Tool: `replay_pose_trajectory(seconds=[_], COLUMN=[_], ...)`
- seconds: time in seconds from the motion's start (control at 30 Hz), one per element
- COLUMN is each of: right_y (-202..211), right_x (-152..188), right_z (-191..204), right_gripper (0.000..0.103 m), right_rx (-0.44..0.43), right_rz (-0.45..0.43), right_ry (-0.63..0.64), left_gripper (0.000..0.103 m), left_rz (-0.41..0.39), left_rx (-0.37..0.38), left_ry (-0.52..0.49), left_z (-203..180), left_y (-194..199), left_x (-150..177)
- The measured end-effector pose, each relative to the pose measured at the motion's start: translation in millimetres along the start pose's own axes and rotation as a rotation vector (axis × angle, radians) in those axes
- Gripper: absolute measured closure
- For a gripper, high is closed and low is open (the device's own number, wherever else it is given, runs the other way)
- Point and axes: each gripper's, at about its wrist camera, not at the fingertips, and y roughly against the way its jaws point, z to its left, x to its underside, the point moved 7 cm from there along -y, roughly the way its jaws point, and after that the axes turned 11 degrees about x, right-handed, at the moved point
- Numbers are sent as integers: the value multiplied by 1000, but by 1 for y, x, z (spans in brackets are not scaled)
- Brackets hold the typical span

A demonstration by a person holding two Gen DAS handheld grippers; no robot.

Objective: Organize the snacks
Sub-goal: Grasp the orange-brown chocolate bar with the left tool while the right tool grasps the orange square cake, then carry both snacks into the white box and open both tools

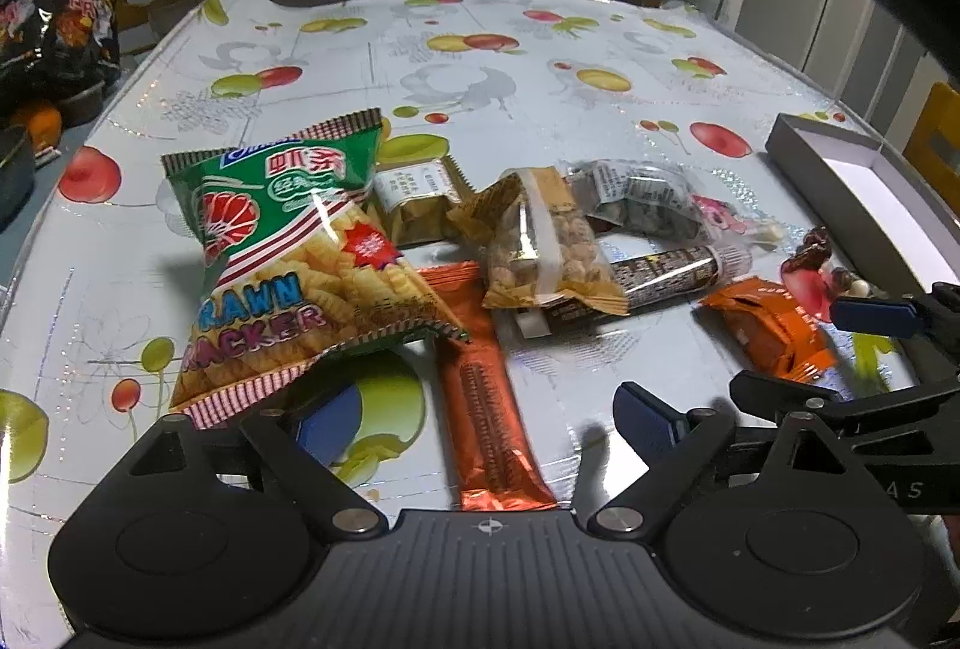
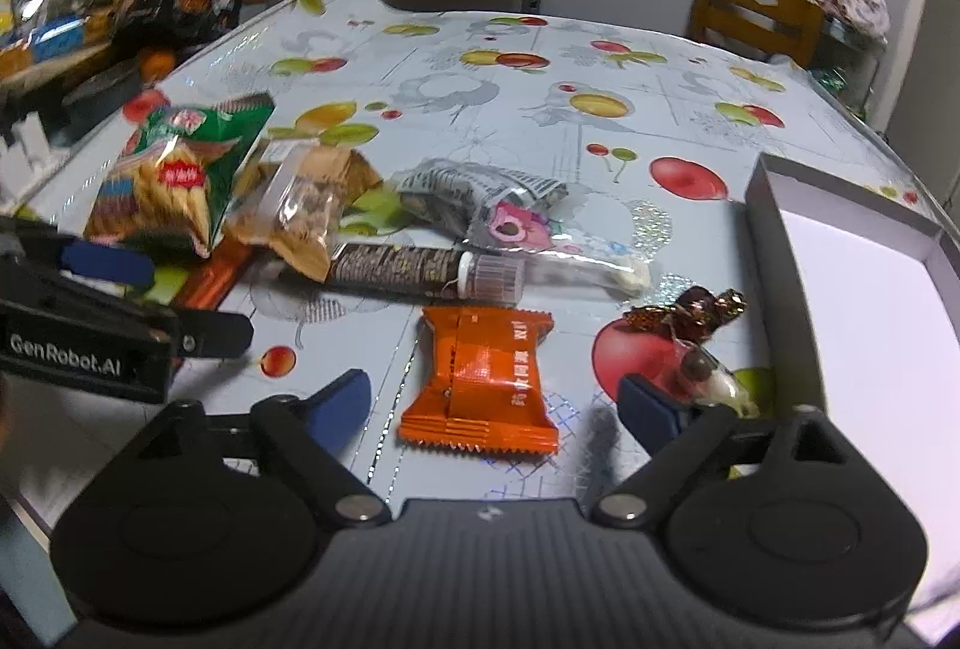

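— What are your two tools doing?

— Both stand wide with nothing gripped. My left gripper (image 1: 486,421) straddles the long orange bar (image 1: 489,397), low centre of its view. My right gripper (image 2: 492,409) brackets the orange pouch (image 2: 480,379), lower middle of its view, pads clear of it.

— How do I do this step well?

— I judge it a first pick. I'd go for the pouch: it lies flat and apart from the heap. I'd come down so the pads meet its crimped sides, close gently, then carry it to the open grey box (image 2: 780,241) at the right edge.

— Counts, biggest first?

— One box. One prawn cracker bag (image 1: 288,253), left of centre. One orange bar. One dark tube (image 2: 408,271), mid-frame. One clear nut bag (image 1: 540,247). One orange pouch. Small wrapped sweets (image 2: 690,319) by the box: at least two; I can't count them surely.
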Motion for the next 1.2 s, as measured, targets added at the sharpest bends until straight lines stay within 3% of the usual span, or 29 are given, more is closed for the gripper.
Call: replay_pose_trajectory(seconds=[0.17,0.43,0.5,0.53,0.73,1.0,1.2], right_y=[-6,-6,-5,-5,-2,10,26], right_x=[1,-1,-1,-1,0,1,-5], right_z=[3,5,5,5,4,0,-9], right_gripper=[25,41,49,58,60,62,63], right_rx=[-7,-7,-8,-10,-10,-31,-41], right_rz=[-14,-63,-71,-73,-78,-98,-144], right_ry=[0,8,11,8,-5,-13,-32], left_gripper=[28,32,45,55,79,80,80], left_rz=[-37,-84,-92,-97,-102,-120,-177], left_rx=[-16,-33,-30,-28,-12,17,14], left_ry=[0,-52,-54,-56,-55,-64,-123], left_z=[7,2,2,2,0,-10,-26], left_y=[-1,-3,-1,-1,1,12,36], left_x=[3,6,5,5,5,7,0])
